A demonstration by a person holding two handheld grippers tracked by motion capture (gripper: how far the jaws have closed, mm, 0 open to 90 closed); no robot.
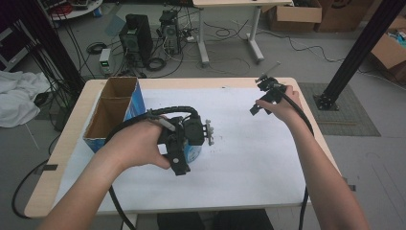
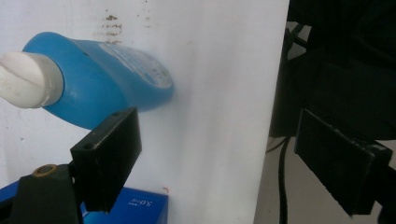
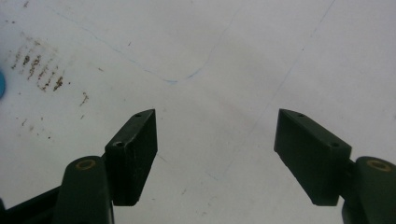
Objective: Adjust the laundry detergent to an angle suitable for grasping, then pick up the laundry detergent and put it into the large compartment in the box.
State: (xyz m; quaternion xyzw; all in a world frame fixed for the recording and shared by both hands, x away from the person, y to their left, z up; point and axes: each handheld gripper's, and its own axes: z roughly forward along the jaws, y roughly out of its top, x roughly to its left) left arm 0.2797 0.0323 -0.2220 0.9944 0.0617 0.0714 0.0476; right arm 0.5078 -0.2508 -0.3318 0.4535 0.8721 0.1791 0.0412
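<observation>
The blue bottle (image 2: 100,79) lies on its side near the tabletop (image 1: 249,158) middle, just beyond the left tongs (image 2: 215,149), which are spread wide and empty. Toward the far right corner, the right tongs (image 3: 215,154) hover released.

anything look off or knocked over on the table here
The blue plastic bottle with a white cap lies on its side on the white table cover rather than upright. Brown speckled stains mark the cover. Nothing looks spilled or broken.
</observation>
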